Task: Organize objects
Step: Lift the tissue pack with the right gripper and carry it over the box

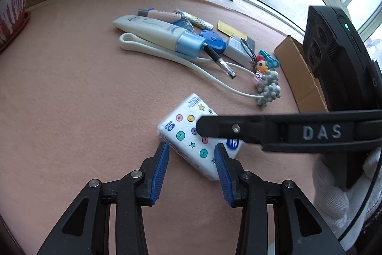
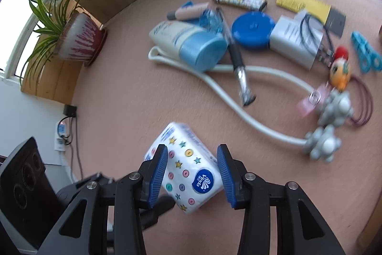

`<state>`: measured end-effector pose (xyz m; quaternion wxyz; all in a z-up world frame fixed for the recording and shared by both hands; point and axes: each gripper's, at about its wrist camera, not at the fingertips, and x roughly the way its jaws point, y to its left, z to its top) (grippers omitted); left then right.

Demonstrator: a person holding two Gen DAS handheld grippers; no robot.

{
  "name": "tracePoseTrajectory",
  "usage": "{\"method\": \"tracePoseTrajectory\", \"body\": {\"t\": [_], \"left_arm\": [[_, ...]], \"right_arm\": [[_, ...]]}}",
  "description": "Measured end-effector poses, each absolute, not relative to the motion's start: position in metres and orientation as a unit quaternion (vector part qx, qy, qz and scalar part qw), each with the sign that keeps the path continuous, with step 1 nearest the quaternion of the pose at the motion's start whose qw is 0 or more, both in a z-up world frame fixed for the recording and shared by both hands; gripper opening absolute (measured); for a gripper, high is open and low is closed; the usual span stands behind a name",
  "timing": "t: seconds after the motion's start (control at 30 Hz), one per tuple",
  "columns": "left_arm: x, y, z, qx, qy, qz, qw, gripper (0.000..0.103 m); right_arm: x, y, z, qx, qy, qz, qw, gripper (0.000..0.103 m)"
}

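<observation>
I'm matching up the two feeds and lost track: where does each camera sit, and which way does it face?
Left wrist: on the left gripper, low over the pink table, facing the tissue pack; the right gripper's finger and a gloved hand show.
Right wrist: on the right gripper, looking down at the tissue pack between its open fingers.
Shared: pack, lotion tube, blue tape measure.

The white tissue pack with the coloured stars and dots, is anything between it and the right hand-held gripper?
Nothing visible stands between them. The white tissue pack with coloured stars and dots already sits between the open blue fingers of the right hand-held gripper. The left hand-held gripper approaches from the pack's other side, also open.
</observation>
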<state>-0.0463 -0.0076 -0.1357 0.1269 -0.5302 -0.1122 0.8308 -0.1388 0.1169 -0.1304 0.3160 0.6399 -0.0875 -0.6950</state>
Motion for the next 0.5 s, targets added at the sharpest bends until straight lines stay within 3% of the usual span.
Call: {"method": "tracePoseTrajectory", "body": {"t": [0.23, 0.5], "left_arm": [[-0.047, 0.001, -0.141, -0.531, -0.101, 0.829, 0.143, 0.053], [-0.046, 0.014, -0.135, -0.528, -0.107, 0.828, 0.155, 0.053]], "right_arm": [[-0.123, 0.117, -0.134, 0.655, -0.101, -0.674, 0.326, 0.040], [-0.111, 0.123, -0.125, 0.639, -0.082, -0.700, 0.308, 0.040]]}}
